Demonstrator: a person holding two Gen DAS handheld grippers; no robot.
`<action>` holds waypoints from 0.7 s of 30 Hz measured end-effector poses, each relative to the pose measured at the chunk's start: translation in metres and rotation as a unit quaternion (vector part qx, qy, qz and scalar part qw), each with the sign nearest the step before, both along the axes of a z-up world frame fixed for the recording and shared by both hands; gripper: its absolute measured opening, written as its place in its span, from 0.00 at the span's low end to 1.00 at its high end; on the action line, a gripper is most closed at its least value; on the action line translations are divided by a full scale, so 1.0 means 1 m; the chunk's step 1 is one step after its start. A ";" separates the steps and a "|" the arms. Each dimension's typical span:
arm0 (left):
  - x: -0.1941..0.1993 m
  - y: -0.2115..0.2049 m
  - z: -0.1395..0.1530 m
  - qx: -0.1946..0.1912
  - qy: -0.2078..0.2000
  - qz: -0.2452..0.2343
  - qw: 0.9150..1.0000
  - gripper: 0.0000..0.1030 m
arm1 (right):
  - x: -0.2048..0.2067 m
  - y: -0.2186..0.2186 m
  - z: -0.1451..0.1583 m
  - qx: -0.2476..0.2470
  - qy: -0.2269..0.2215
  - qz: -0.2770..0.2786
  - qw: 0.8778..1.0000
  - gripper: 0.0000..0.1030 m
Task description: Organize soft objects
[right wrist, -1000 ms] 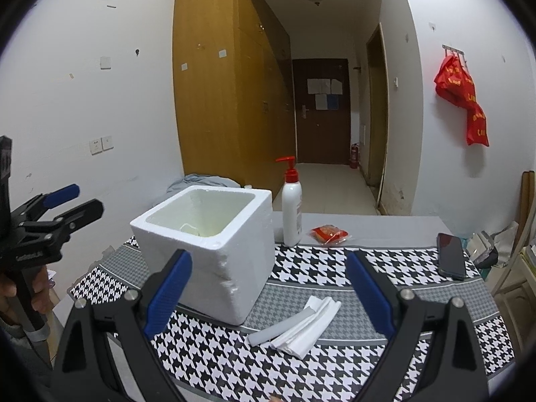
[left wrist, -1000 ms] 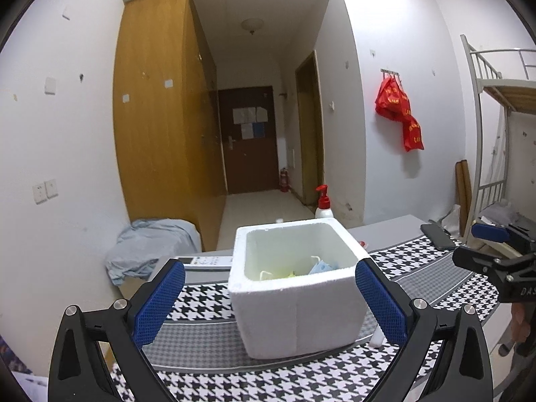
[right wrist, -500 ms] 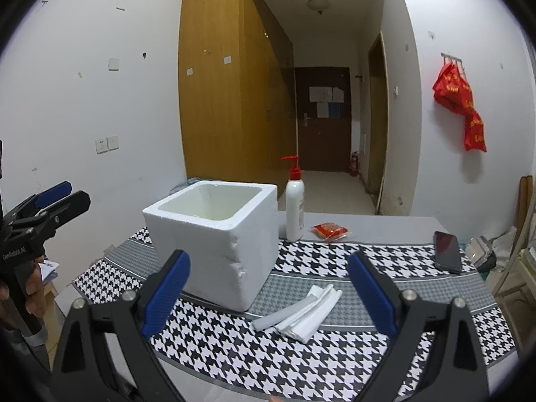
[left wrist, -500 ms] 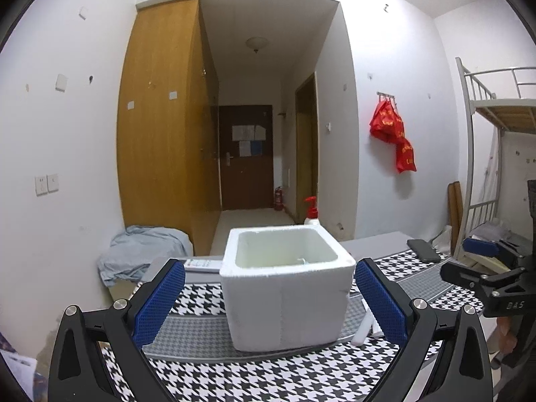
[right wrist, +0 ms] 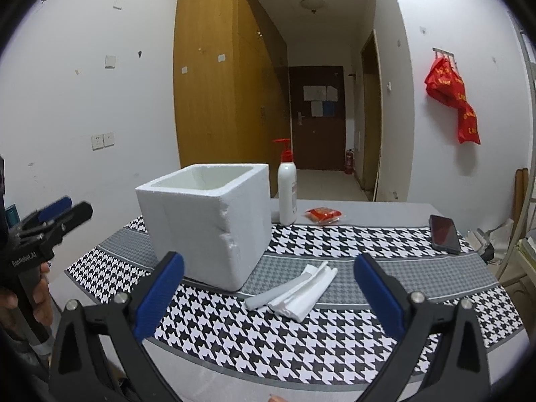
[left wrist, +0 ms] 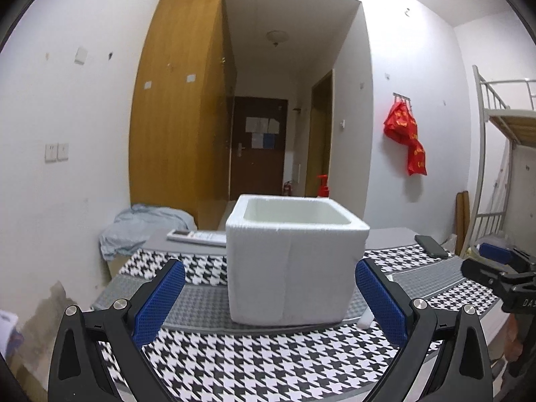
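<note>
A white foam box point(left wrist: 294, 261) stands open-topped on the houndstooth table cloth point(left wrist: 261, 365); it also shows in the right wrist view point(right wrist: 207, 221). Its contents are hidden from here. A folded white and grey cloth point(right wrist: 294, 293) lies on the cloth right of the box. My left gripper point(left wrist: 269, 298) is open and empty, in front of the box and level with its lower half. My right gripper point(right wrist: 268, 291) is open and empty, in front of the folded cloth. Each gripper shows at the edge of the other's view.
A white pump bottle with a red top point(right wrist: 287, 189) and a red packet point(right wrist: 323, 215) stand behind the box. A black phone point(right wrist: 444, 232) lies at the far right. A remote control point(left wrist: 197, 236) lies behind the box on the left. A bunk bed frame point(left wrist: 502, 154) is on the right.
Both grippers have dropped lower and drawn back a little. The box's inside, with soft items in it, no longer shows. Both stay open.
</note>
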State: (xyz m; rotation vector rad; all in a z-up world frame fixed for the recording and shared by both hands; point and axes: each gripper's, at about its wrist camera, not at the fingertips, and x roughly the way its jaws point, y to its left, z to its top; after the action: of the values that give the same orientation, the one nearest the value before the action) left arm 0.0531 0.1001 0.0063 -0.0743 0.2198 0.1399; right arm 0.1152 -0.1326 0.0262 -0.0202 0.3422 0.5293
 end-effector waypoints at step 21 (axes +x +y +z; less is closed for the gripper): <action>0.050 -0.039 -0.032 0.002 0.047 -0.064 0.997 0.99 | 0.030 -0.046 -0.035 0.024 0.024 -0.068 0.997 0.99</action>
State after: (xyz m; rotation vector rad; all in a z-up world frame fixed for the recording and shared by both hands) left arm 0.1029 0.0615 -0.0259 -0.0498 0.3174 0.0168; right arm 0.1450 -0.1787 -0.0091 0.0619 0.3741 0.4042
